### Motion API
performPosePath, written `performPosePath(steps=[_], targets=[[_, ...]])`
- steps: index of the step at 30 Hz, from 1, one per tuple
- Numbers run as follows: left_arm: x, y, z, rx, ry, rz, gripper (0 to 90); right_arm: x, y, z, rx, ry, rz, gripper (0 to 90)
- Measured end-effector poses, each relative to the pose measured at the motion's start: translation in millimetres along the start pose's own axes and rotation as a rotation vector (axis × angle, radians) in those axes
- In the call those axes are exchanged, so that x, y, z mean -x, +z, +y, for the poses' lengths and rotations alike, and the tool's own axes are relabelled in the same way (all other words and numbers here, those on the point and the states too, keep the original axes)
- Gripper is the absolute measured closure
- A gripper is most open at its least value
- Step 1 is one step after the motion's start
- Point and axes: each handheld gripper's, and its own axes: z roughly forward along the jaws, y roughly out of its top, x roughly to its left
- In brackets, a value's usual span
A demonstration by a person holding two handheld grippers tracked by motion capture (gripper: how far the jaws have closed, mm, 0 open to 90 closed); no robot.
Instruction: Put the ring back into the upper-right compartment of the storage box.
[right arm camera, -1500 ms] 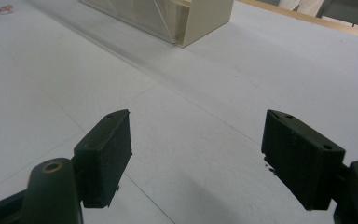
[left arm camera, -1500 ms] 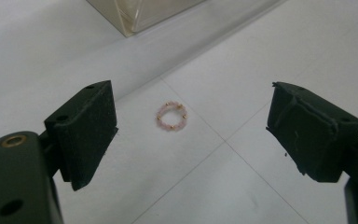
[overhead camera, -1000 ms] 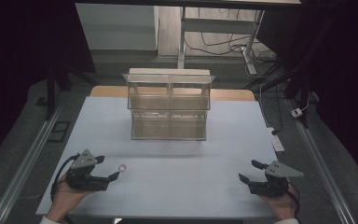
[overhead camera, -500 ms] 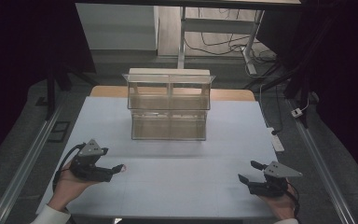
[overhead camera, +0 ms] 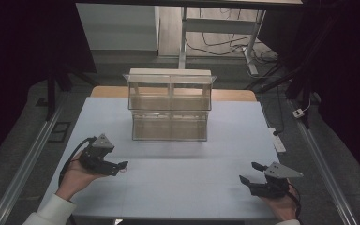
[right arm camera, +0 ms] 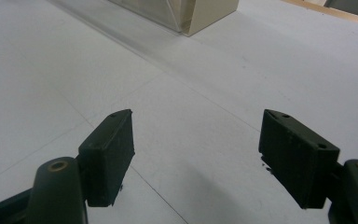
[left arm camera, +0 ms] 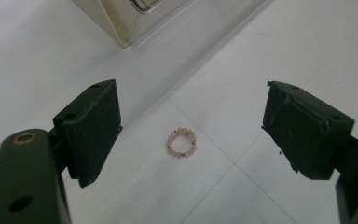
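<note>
A small ring of pink and gold beads [left arm camera: 182, 142] lies flat on the white table. In the left gripper view it sits between and just beyond my left gripper's [left arm camera: 191, 121] open black jaws, touching neither. From the high view my left gripper [overhead camera: 117, 168] hovers low at the table's front left, held by a hand. My right gripper [overhead camera: 249, 172] rests at the front right, open, with bare table between its jaws [right arm camera: 198, 140]. A clear two-tier drawer box [overhead camera: 171, 105] stands at the middle back of the table.
The white table [overhead camera: 183, 159] has open surface between both grippers and the box. A corner of the box [left arm camera: 126, 23] shows ahead of the left gripper and a corner of the box [right arm camera: 200, 14] ahead of the right one. Cables and a table frame lie on the floor behind.
My left gripper has moved forward and to the right, bringing its open jaws over the bead ring. The right gripper has stayed where it was.
</note>
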Motion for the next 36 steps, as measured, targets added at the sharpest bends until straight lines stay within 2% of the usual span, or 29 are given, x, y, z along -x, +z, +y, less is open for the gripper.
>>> performPosePath(steps=[4,9,21,26,31,36], targets=[[-0.5,3.1,2.8,-0.013,0.005,0.014,18.8,-0.1,0.1,-0.1,-0.009,-0.004,0.000,27.1],[-2.6,7.9,3.9,-0.036,0.007,0.009,20.2,0.2,-0.2,-0.6,-0.006,0.001,0.004,27.2],[-15.1,31.7,5.7,-0.139,0.011,0.038,23.4,0.3,0.0,-1.2,-0.017,-0.004,0.000,27.4],[-24.4,40.6,6.3,-0.177,-0.003,0.032,26.0,0.4,0.5,-1.4,-0.023,-0.003,0.002,27.6],[-26.6,49.0,3.5,-0.220,0.016,0.034,27.9,-0.5,0.2,-1.4,-0.023,-0.006,0.006,27.6],[-26.5,46.8,-0.9,-0.225,0.027,0.029,31.1,-0.1,0.6,-2.0,-0.023,-0.004,0.006,27.7]])
